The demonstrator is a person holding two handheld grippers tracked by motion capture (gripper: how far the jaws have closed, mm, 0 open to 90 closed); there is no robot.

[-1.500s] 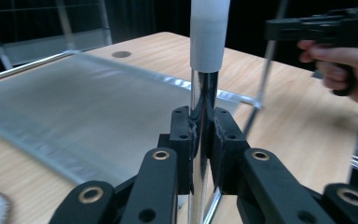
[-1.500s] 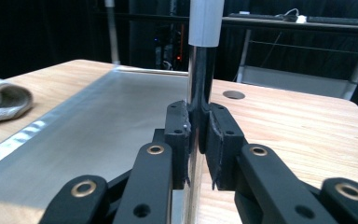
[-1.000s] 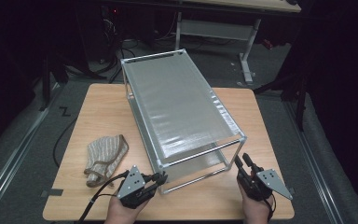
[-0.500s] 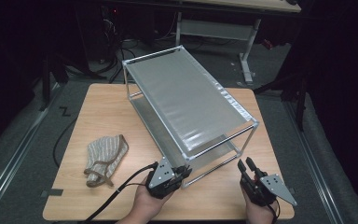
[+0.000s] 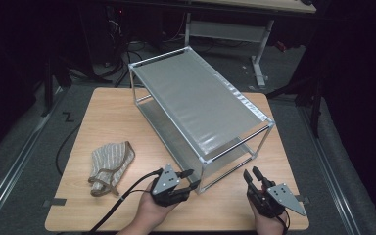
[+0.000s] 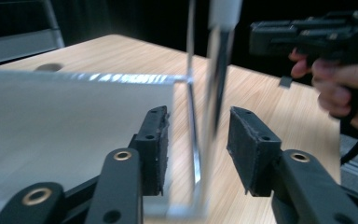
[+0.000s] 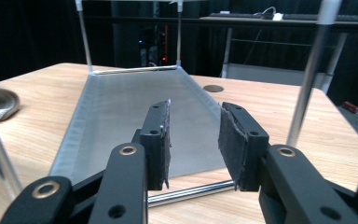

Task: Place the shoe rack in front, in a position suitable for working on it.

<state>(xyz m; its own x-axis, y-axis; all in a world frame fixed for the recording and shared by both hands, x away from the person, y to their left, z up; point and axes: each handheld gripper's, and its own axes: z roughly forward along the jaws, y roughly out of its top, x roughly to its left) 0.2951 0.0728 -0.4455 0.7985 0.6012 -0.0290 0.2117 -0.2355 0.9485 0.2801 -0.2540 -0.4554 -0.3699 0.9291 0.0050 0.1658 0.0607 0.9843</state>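
Metal tubing framed the two-tier shelf rack, which stood slantwise across the wooden worktop, its near end close to my hands. My left tool sat at the rack's near corner post; its jaws had just been opening, and the post stood between the pads without either one pressing on it (blurred in the left gripper view). My right tool hovered just off the rack's near end with its jaws apart and nothing between them, looking along the lower shelf. A striped cloth lay to the left, well apart from the rack.
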